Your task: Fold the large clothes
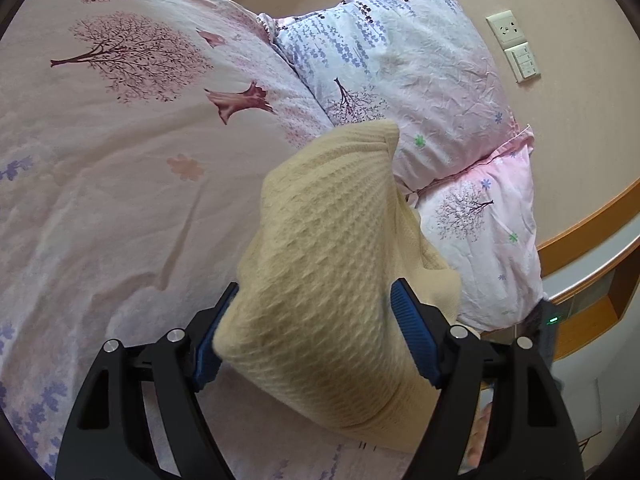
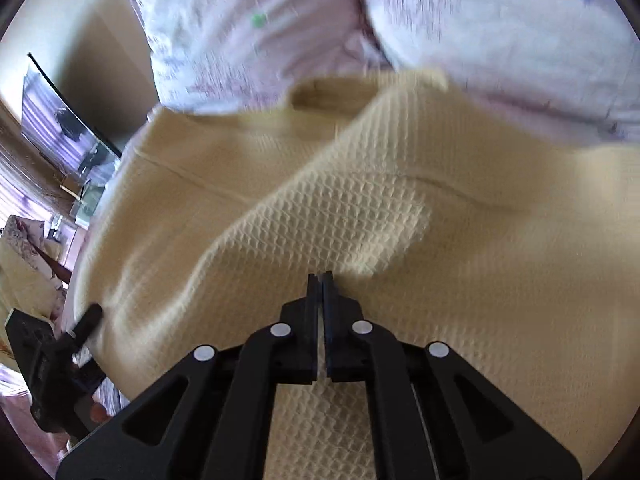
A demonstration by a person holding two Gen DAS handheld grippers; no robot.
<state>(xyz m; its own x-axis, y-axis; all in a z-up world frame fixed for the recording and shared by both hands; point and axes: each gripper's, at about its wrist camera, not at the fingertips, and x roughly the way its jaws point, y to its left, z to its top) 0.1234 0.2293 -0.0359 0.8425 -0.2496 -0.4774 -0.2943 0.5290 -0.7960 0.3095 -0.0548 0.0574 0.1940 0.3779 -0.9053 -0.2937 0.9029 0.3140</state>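
A cream waffle-knit garment [image 1: 324, 264] lies on the bed, also filling the right wrist view [image 2: 360, 208]. My left gripper [image 1: 316, 336] has its blue-padded fingers [image 1: 412, 336] spread wide, with a thick bunch of the garment between and over them; I cannot tell whether the pads press it. My right gripper [image 2: 320, 280] is shut, its fingertips pinching an edge of the cream garment and holding a fold of it raised. The left gripper also shows at the left edge of the right wrist view [image 2: 84, 324], touching the garment's side.
The bed has a pink floral duvet [image 1: 120, 160] to the left. Two floral pillows [image 1: 400, 64] lean on the wall behind. A wall socket [image 1: 506, 28] and a wooden bedside shelf [image 1: 592, 280] are at the right. A TV screen [image 2: 60, 136] is at far left.
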